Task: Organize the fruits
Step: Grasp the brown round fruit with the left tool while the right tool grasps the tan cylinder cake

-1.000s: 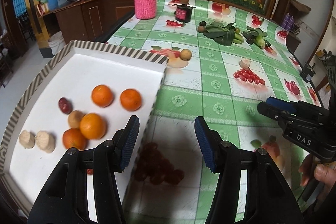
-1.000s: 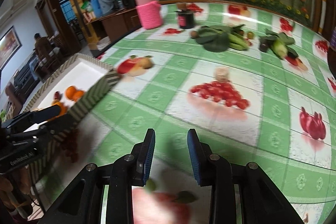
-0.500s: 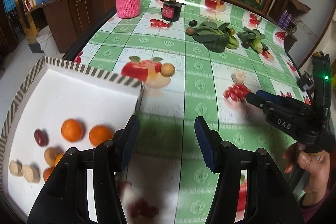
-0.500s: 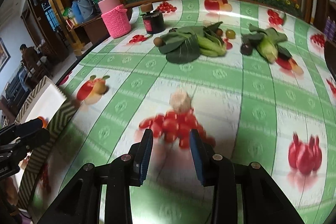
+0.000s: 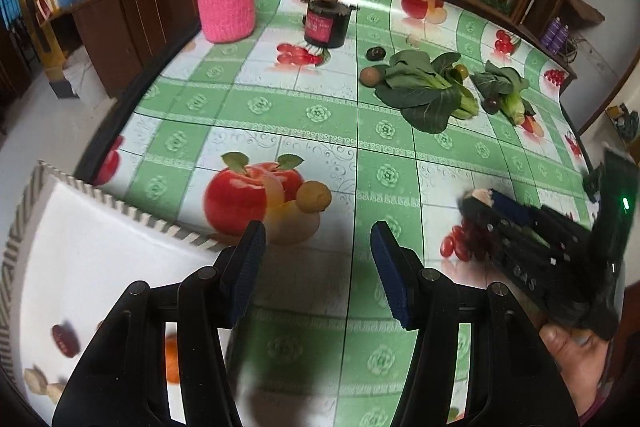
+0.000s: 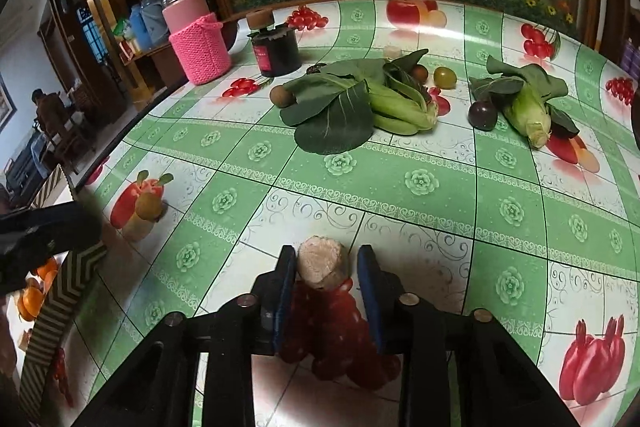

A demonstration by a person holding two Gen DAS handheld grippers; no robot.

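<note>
The surface (image 5: pixel 320 115) wears a green-and-white checked cloth printed with fruit. At its near left corner sits a white tray (image 5: pixel 92 251) with a striped rim; it holds oranges (image 6: pixel 34 297), a dark red fruit (image 5: pixel 64 339) and pale beige pieces (image 5: pixel 38 381), all partly hidden behind the left gripper's frame. At the far side lie two bunches of leafy greens (image 6: pixel 352 107), their stalks pointing to the near right, with small round fruits just beside them: a brown one (image 6: pixel 282 95) at the left, a green one (image 6: pixel 445 77) and a dark purple one (image 6: pixel 483 115) further right. A bottle in a pink knitted sleeve (image 5: pixel 226 1) and a dark jar (image 5: pixel 326 21) stand upright at the far left.

The left gripper (image 5: pixel 318 267) hangs over bare cloth at the tray's near right corner, its fingers released and well apart, with nothing between them. A small tan fruit (image 5: pixel 314 197) lies just beyond it.

The right gripper (image 6: pixel 326 291) is down over a printed cluster of cherry tomatoes, right of centre on the near part of the surface. Between its fingers sits the pale beige fruit piece (image 6: pixel 322 263), a stubby chunk whose cut face tilts up toward the camera; no clear long axis can be told. The fingers are closing: the left one (image 6: pixel 286 267) touches the piece, the right one shows a narrow gap.
</note>
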